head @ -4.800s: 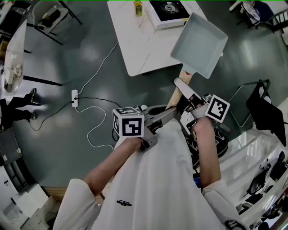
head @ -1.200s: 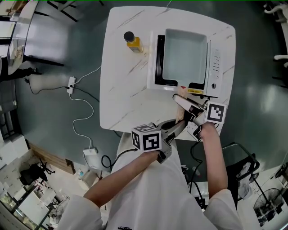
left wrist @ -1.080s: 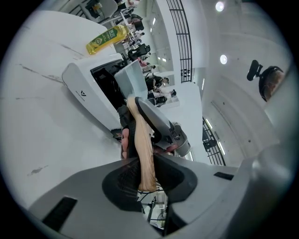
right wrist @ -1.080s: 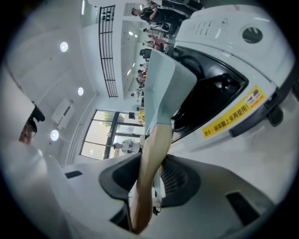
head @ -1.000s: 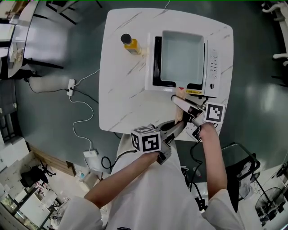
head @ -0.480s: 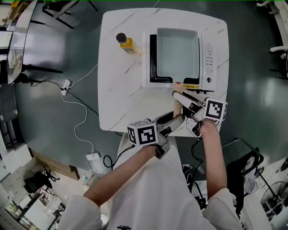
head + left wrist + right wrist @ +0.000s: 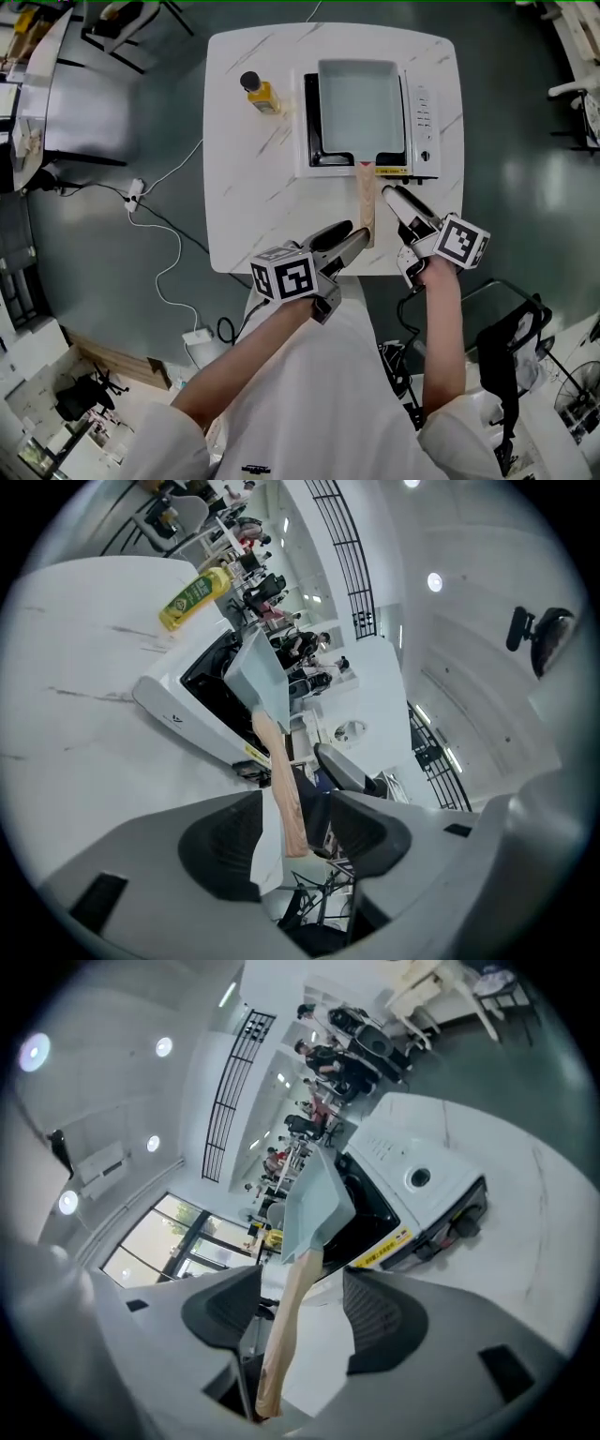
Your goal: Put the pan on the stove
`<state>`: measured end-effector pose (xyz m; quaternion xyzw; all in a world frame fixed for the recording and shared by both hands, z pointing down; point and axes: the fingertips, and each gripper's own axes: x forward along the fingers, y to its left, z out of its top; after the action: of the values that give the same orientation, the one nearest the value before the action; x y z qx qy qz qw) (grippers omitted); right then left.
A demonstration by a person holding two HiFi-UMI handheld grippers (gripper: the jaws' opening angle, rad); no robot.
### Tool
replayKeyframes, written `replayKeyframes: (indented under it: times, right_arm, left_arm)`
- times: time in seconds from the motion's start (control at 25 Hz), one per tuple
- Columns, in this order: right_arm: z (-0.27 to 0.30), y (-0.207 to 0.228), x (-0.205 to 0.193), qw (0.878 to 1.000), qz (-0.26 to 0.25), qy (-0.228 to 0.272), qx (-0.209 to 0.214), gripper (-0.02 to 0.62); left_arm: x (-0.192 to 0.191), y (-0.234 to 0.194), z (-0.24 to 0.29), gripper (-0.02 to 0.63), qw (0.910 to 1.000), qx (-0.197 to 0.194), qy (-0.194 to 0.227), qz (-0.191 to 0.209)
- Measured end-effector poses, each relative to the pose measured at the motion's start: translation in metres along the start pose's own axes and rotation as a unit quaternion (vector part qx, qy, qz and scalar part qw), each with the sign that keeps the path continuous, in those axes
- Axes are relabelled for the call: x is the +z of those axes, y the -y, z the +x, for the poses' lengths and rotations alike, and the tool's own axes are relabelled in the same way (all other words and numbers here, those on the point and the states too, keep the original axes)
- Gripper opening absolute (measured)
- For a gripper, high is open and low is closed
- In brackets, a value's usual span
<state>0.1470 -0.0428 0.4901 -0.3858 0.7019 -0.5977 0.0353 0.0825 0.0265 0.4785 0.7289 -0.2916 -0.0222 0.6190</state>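
Note:
The pale blue-grey square pan [image 7: 356, 101] sits on the white stove [image 7: 424, 112] at the far side of the marble table [image 7: 253, 187]. Its wooden handle [image 7: 365, 202] sticks out toward me. My left gripper [image 7: 345, 240] is just left of the handle's end. Its jaws have just been opening, and the handle [image 7: 286, 789] runs through the gap untouched. My right gripper [image 7: 399, 217] is to the right of the handle. Its jaws have also just opened wide, and the handle [image 7: 286, 1335] shows between its pads without contact.
A yellow oil bottle [image 7: 255, 91] with a black cap stands left of the stove on the table. The stove's knob and buttons [image 7: 418, 1178] face my right gripper. A white cable and power strip [image 7: 134, 192] lie on the dark floor to the left.
Both grippers were shut on the handle and have opened, letting it go. The right gripper has swung off to the right of the handle. The pan stays on the stove.

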Motion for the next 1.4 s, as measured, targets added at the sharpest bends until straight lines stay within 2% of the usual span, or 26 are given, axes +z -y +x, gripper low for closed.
replayKeyframes:
  times: [0.08, 0.2, 0.4, 0.48, 0.52, 0.64, 0.72, 0.84, 0.92, 1.08, 1.24, 1.4]
  right_arm:
    - [-0.010, -0.010, 0.007, 0.998, -0.045, 0.025, -0.025, 0.276]
    - [-0.026, -0.023, 0.008, 0.989, -0.116, 0.047, -0.078, 0.276]
    - [-0.051, -0.063, 0.009, 0.964, -0.215, 0.080, -0.134, 0.211]
    - [-0.060, -0.078, 0.011, 0.952, -0.248, 0.094, -0.151, 0.137]
    - [-0.063, -0.085, 0.011, 0.947, -0.262, 0.099, -0.157, 0.127]
    - [-0.070, -0.107, 0.007, 0.938, -0.290, 0.103, -0.156, 0.127]
    - [-0.073, -0.123, 0.005, 0.934, -0.304, 0.113, -0.147, 0.106]
    - [-0.078, -0.141, 0.008, 0.923, -0.329, 0.139, -0.144, 0.022]
    - [-0.080, -0.150, 0.007, 0.916, -0.342, 0.150, -0.144, 0.005]
    - [-0.080, -0.169, 0.003, 0.908, -0.353, 0.174, -0.144, 0.003]
    - [-0.081, -0.187, -0.006, 0.897, -0.372, 0.192, -0.143, 0.003]
    - [-0.081, -0.200, -0.015, 0.892, -0.383, 0.199, -0.136, 0.003]
  left_arm:
    - [0.007, 0.005, -0.009, 0.212, 1.0000, -0.006, 0.000, -0.001]
    - [0.021, 0.014, -0.025, 0.188, 0.9998, -0.010, 0.010, 0.017]
    - [0.049, 0.033, -0.056, 0.076, 0.9955, 0.000, 0.033, 0.089]
    - [0.059, 0.041, -0.068, 0.068, 0.9912, 0.006, 0.045, 0.124]
    - [0.064, 0.045, -0.073, 0.040, 0.9883, 0.010, 0.051, 0.143]
    - [0.078, 0.056, -0.092, -0.008, 0.9793, 0.021, 0.063, 0.191]
    - [0.088, 0.062, -0.104, -0.008, 0.9715, 0.030, 0.071, 0.224]
    - [0.104, 0.074, -0.120, -0.008, 0.9522, 0.051, 0.089, 0.288]
    - [0.111, 0.083, -0.132, -0.009, 0.9412, 0.058, 0.102, 0.317]
    - [0.119, 0.091, -0.152, -0.009, 0.9276, 0.066, 0.110, 0.351]
    - [0.122, 0.096, -0.167, -0.009, 0.9174, 0.072, 0.116, 0.374]
    - [0.123, 0.101, -0.179, -0.009, 0.9092, 0.075, 0.121, 0.391]
